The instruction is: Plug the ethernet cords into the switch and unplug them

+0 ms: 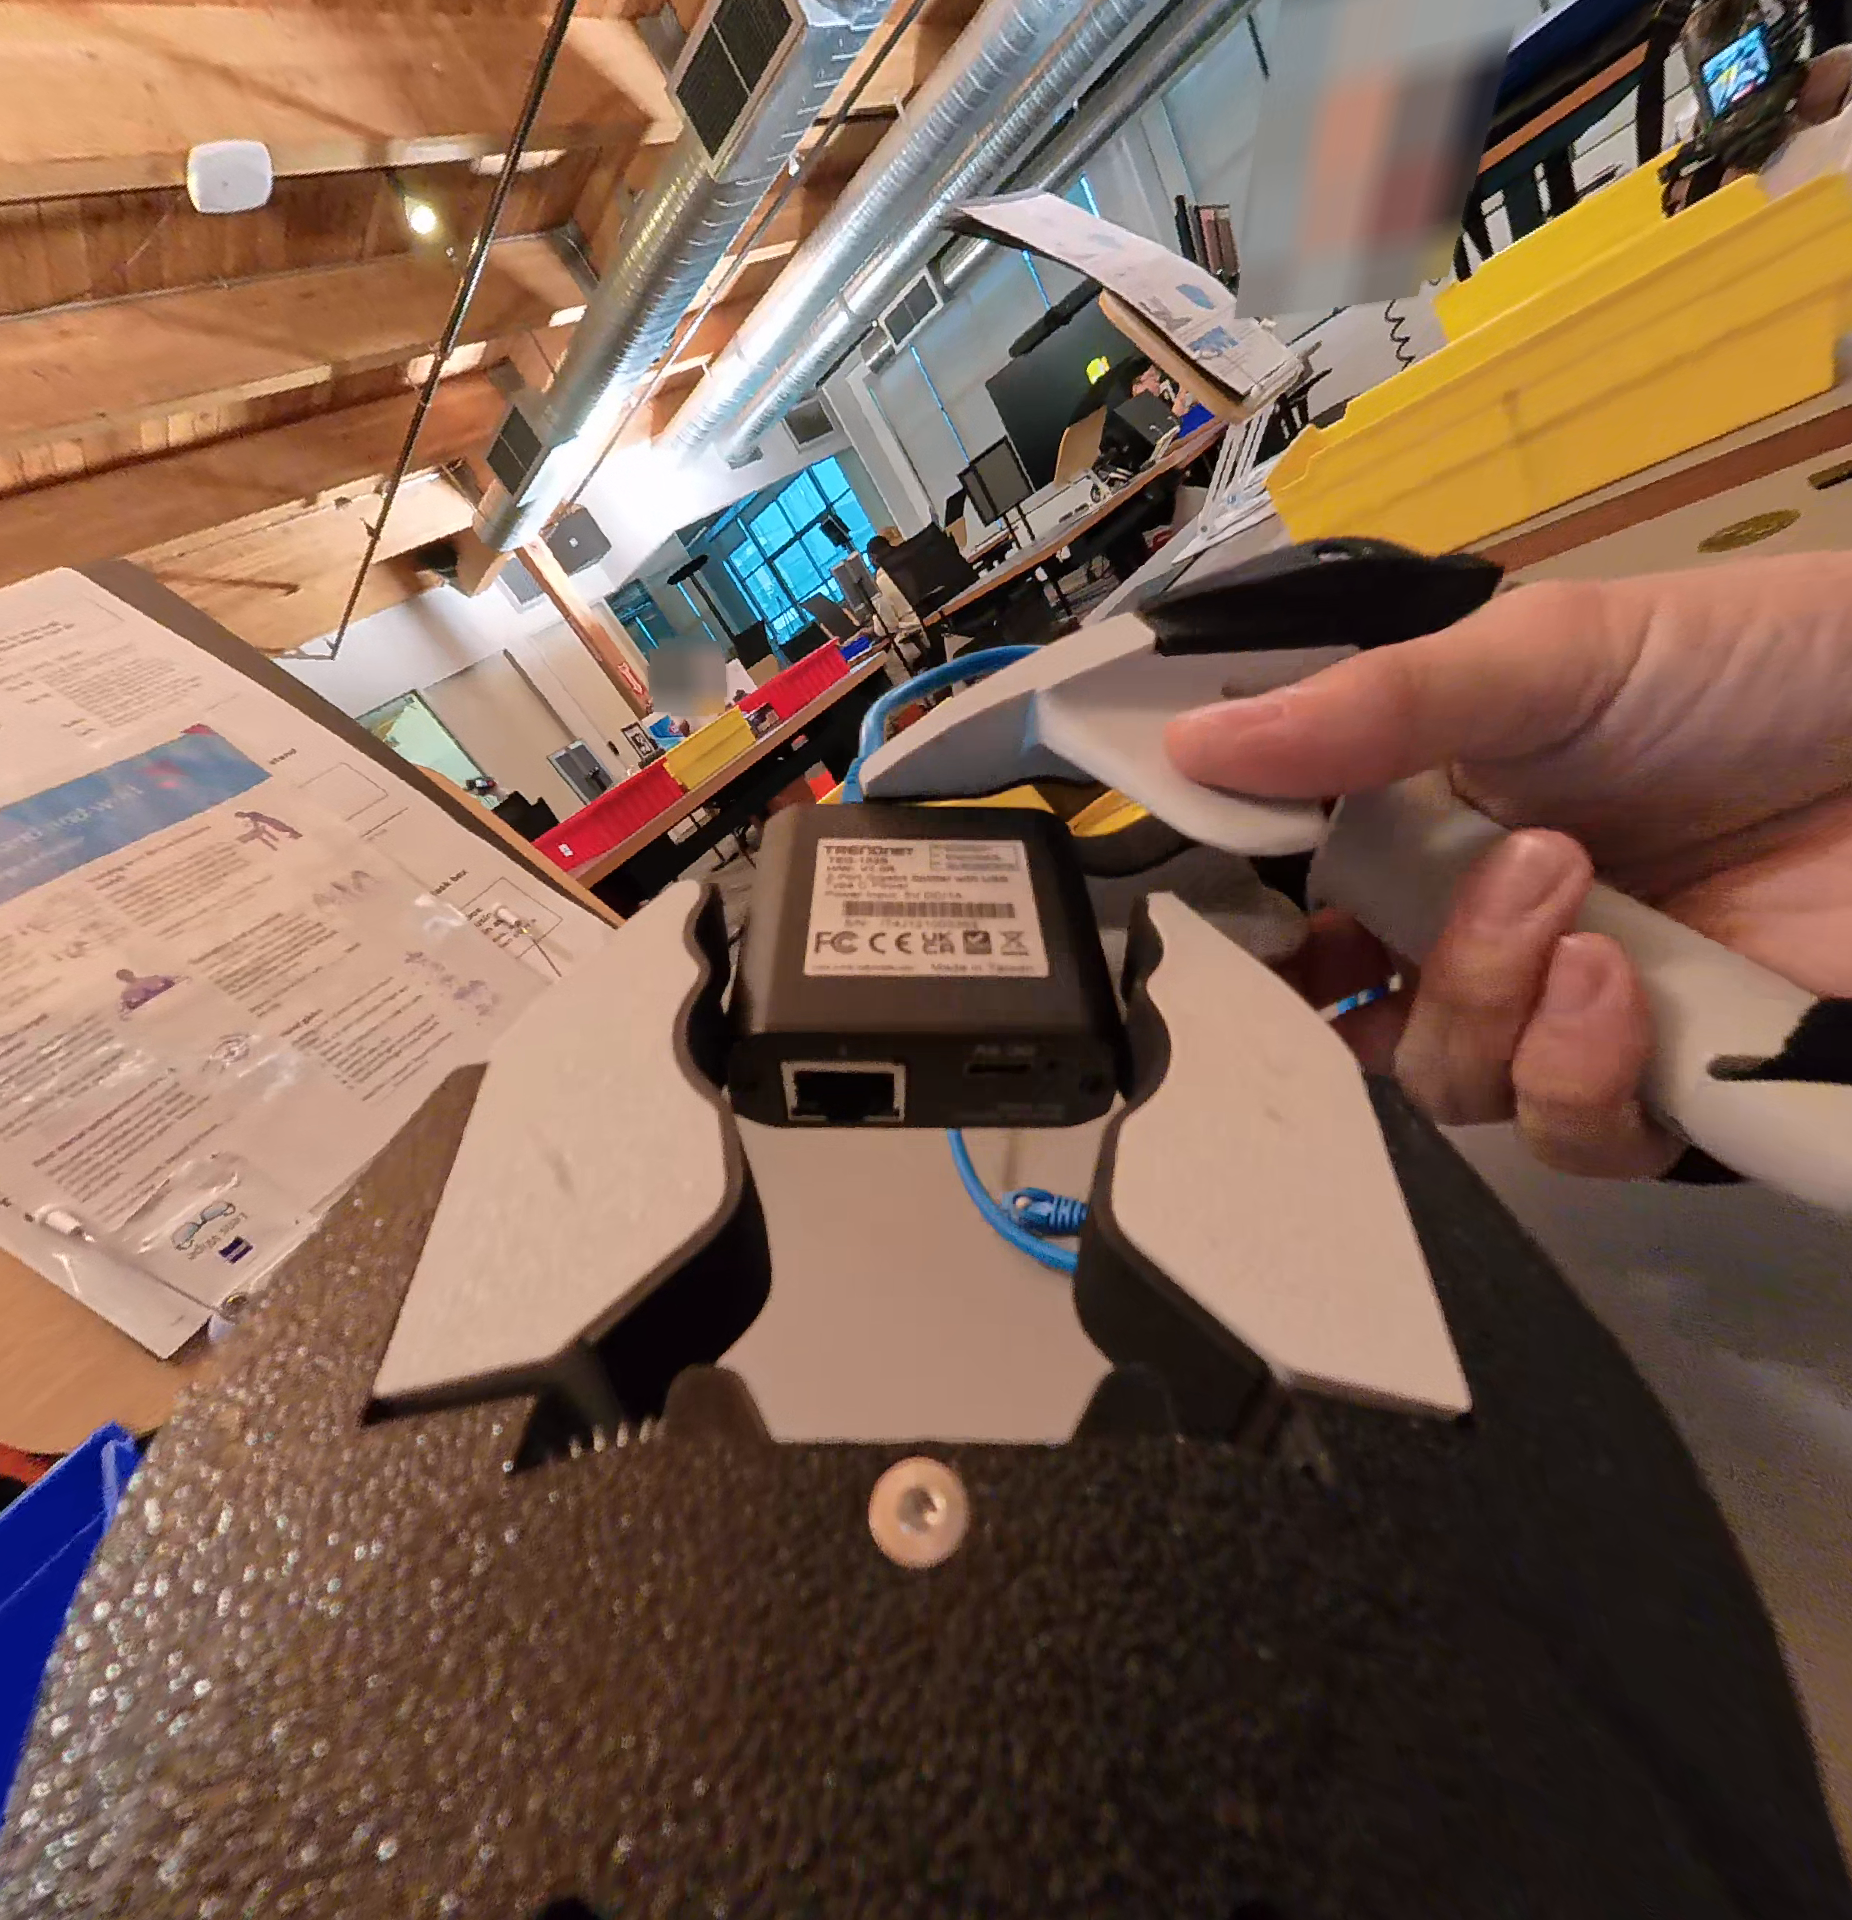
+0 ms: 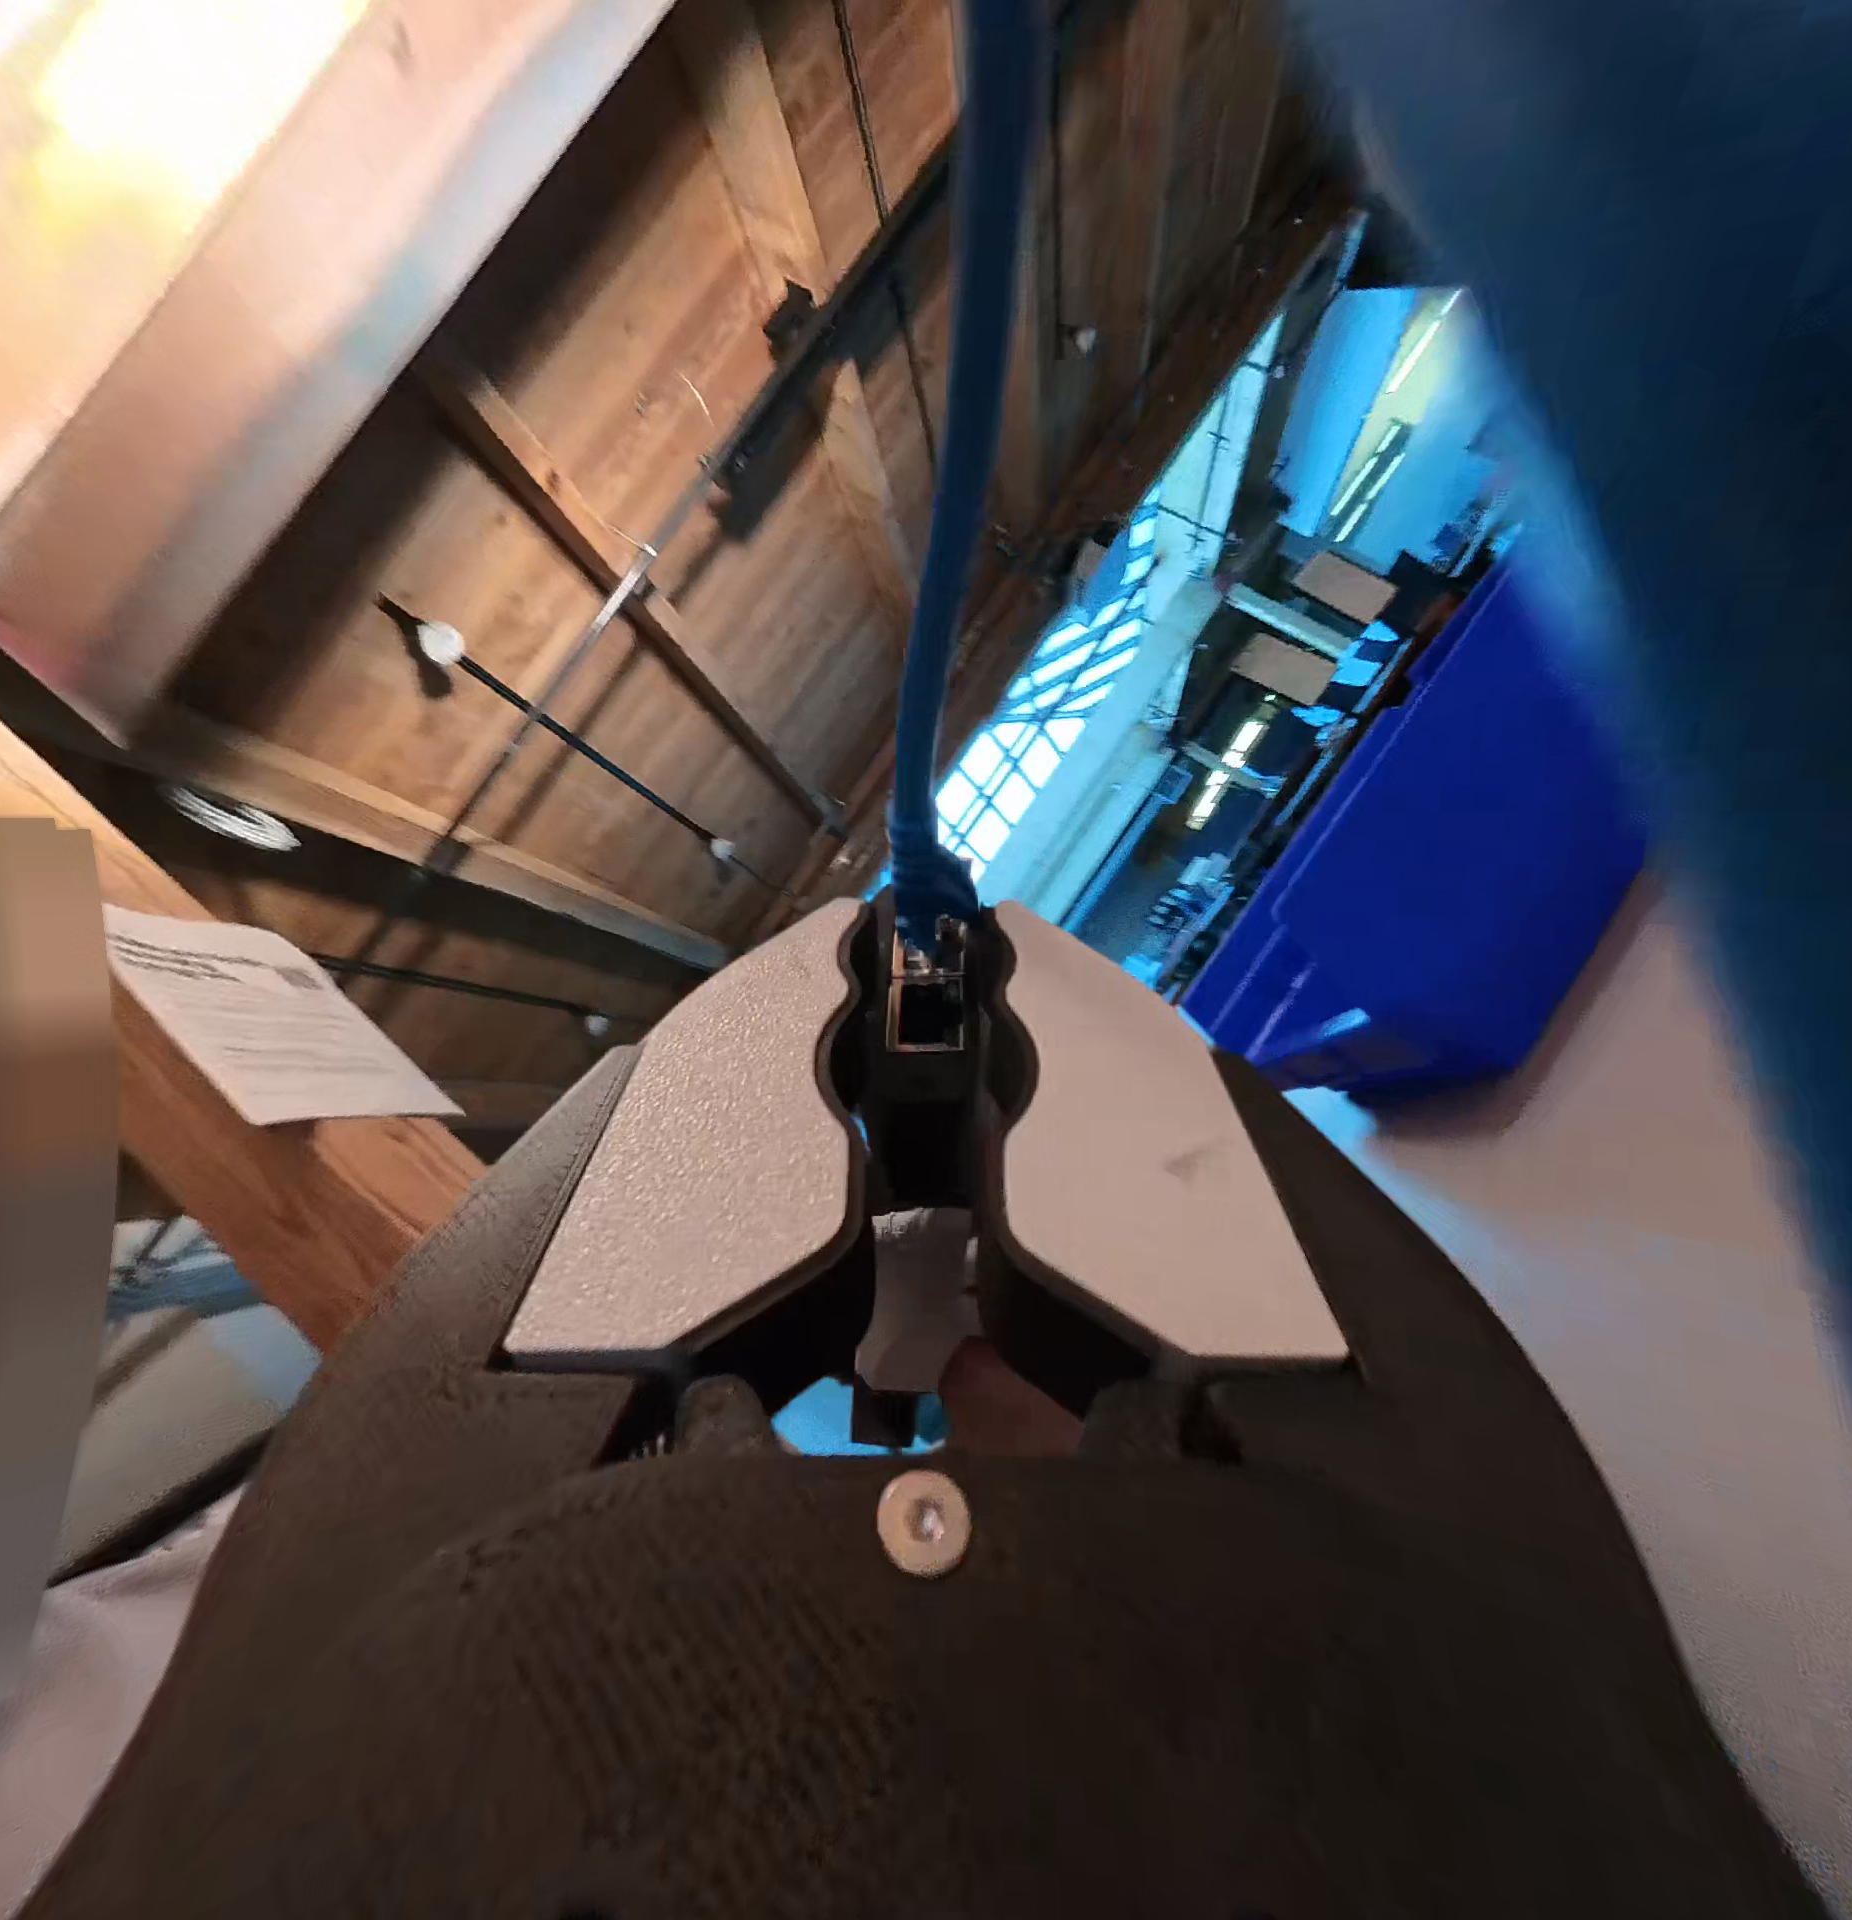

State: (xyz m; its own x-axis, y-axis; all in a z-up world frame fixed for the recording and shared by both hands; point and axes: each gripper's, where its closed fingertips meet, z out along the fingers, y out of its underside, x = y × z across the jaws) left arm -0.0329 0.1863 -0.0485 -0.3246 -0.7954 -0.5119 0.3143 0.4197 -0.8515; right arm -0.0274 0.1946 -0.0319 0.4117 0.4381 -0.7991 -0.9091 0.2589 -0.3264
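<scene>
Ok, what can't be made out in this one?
- Left wrist view: switch far ports, hidden behind its own body.
- Right wrist view: blurred; unclear whether right gripper pinches the blue cord plug or the switch.
- Right wrist view: cord's far end, cut by top edge.

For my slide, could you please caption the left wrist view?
Left gripper clamps the black switch, its port empty.

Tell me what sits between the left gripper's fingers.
In the left wrist view, the black switch sits clamped in the left gripper, an empty port facing the camera.
</scene>
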